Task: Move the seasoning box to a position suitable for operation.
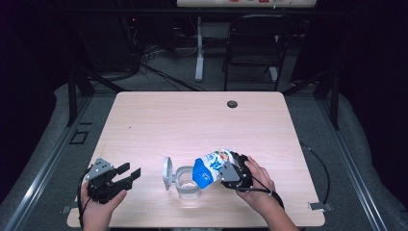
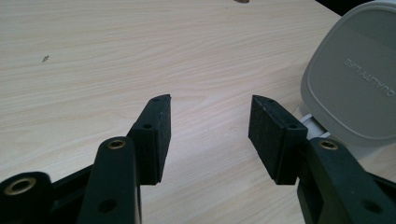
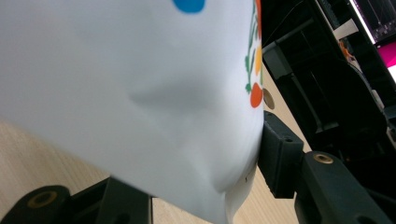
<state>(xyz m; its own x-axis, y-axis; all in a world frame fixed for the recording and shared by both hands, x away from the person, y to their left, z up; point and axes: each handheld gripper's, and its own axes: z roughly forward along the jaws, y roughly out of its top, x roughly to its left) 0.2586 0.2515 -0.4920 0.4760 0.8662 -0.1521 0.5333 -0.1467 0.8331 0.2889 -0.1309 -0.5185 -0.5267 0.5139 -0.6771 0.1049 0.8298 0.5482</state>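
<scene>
While overhead hides it — lid [image 2: 355, 79] lettering shows.

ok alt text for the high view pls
The right gripper tips a blue and white pouch over a clear container with its grey lid open, on a wooden table. The left gripper rests open nearby.

Light wooden table [image 1: 159, 120], a dark round grommet hole [image 1: 232, 104] near its far edge, a small dark speck [image 1: 129, 127] toward the far left. Behind the table: black folding chair [image 1: 255, 43], white desk leg [image 1: 199, 48] with foot on grey floor, black cables [image 1: 159, 72] tangled on the floor. Black frame struts [image 1: 72, 94] flank the table at both sides.
</scene>
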